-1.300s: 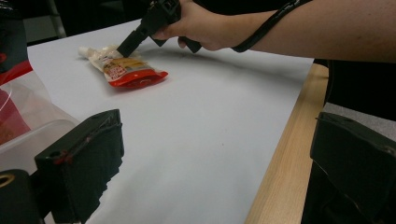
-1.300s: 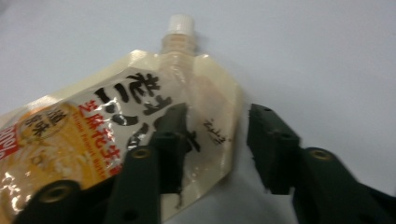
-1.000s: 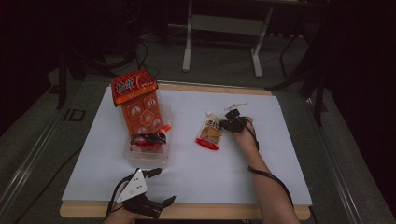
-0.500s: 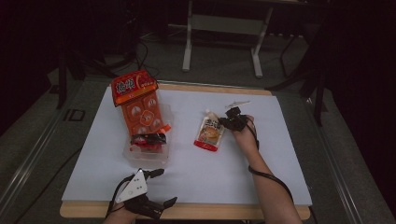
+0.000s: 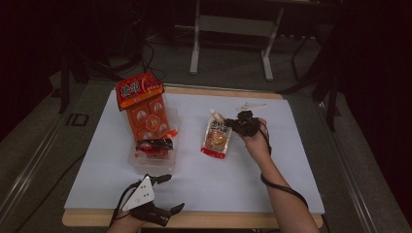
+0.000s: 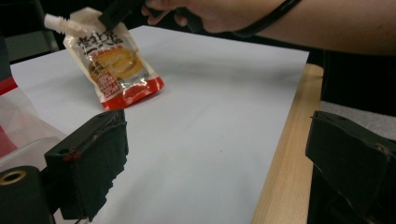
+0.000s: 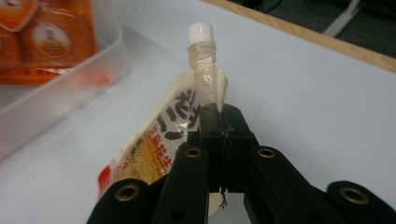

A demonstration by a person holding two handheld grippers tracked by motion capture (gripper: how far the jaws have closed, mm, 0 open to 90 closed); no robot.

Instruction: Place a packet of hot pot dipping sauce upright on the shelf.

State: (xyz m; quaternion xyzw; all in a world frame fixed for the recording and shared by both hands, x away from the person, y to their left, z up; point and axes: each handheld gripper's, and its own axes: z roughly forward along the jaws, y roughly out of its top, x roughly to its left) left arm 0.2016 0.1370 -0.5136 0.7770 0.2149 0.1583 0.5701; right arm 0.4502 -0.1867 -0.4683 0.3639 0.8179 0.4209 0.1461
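Now the right tool (image 5: pixel 239 122) pinches the pouch (image 5: pixel 216 138) just below its spout, long axis hanging toward the bin (image 5: pixel 151 162); the left tool (image 5: pixel 167 193), spread, sits nearer that bin.

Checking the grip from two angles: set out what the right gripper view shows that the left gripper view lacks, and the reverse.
Right gripper view: its own jaws shut on the pouch just below the white cap; a clear tray with orange packets.

Left gripper view: the left gripper open over bare paper, the pouch's red bottom edge resting on the paper, and the person's forearm.

Both: the pouch, white paper, wooden table edge.
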